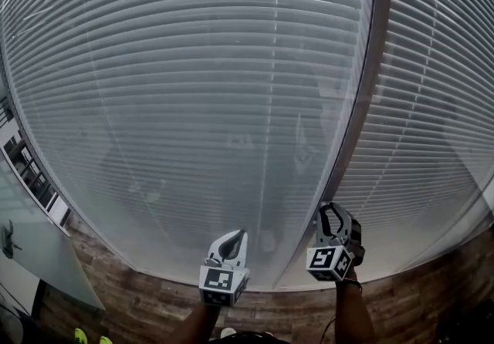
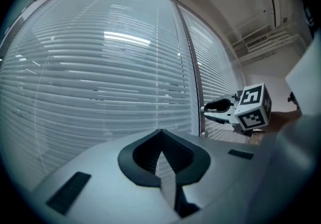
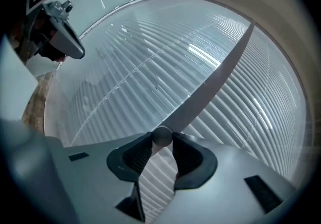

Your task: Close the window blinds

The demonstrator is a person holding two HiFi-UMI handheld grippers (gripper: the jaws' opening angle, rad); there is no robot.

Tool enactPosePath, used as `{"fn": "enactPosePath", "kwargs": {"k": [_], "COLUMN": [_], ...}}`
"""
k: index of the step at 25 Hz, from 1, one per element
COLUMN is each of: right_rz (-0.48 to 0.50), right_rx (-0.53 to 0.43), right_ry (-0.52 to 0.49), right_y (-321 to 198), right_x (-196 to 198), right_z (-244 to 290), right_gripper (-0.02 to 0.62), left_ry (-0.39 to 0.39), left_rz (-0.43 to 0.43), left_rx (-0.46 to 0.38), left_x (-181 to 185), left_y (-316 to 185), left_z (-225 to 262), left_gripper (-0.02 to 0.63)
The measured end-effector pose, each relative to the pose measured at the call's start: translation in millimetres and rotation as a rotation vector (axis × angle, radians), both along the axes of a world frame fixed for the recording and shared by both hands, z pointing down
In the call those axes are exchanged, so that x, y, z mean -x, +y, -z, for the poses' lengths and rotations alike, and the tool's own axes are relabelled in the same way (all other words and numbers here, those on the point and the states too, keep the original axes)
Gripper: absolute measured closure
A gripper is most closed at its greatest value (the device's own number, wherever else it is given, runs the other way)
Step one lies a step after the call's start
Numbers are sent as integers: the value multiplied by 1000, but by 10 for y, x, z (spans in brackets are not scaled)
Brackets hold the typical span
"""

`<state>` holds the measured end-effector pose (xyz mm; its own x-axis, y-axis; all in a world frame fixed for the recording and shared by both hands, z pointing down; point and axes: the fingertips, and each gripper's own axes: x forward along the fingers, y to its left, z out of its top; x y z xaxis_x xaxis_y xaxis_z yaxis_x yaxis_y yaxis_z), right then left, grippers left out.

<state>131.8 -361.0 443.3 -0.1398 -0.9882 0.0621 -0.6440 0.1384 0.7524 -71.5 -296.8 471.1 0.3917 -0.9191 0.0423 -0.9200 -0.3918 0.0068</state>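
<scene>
Grey slatted blinds (image 1: 193,103) cover the big window, their slats lying nearly flat against it; a second set (image 1: 432,126) hangs right of the grey window post (image 1: 363,103). My right gripper (image 1: 328,208) is at the foot of that post. In the right gripper view its tips (image 3: 161,137) pinch a small round grey rod end (image 3: 161,135), which looks like the blinds' wand, and a grey band (image 3: 215,82) runs up from it. My left gripper (image 1: 235,236) hovers lower left, shut and holding nothing (image 2: 160,132). From the left gripper view the right gripper (image 2: 205,109) shows beside the post.
A wood-patterned surface (image 1: 139,296) runs below the blinds. A glass panel (image 1: 38,250) stands at the far left. My two forearms come up from the bottom edge. Ceiling fittings (image 2: 261,42) show up to the right in the left gripper view.
</scene>
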Motion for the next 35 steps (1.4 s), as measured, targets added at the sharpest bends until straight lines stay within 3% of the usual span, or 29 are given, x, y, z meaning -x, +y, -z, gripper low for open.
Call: {"fn": "enactPosePath", "kwargs": {"k": [6,14,18,22,28,35], "right_rz": [41,102,113,95,168,180], "right_rx": [10,89,120,185,199,210], "right_ry": [-133,-540,-649,-693,-644,-644], "right_y": [157,319,464,622,706,887], "right_x": [9,-160,-206,-207,-170,-130], "right_z": [-19,-164,-419,-507,-657,-677], "right_gripper": [468,466,468,468,468,468], "left_ry": [-9,-24,-45,-60,-52,-40], "left_rz": [-18,-24,-11,33,69,86], "left_rx": [3,19,29,57,66,71], "left_x": [-84,-267,-317,-359,-432,-380], "left_y": [37,93,128,181,290,473], "left_z": [-27,-26,-148,-200,-341,-420], "left_gripper": [606,606,606,606,606,606]}}
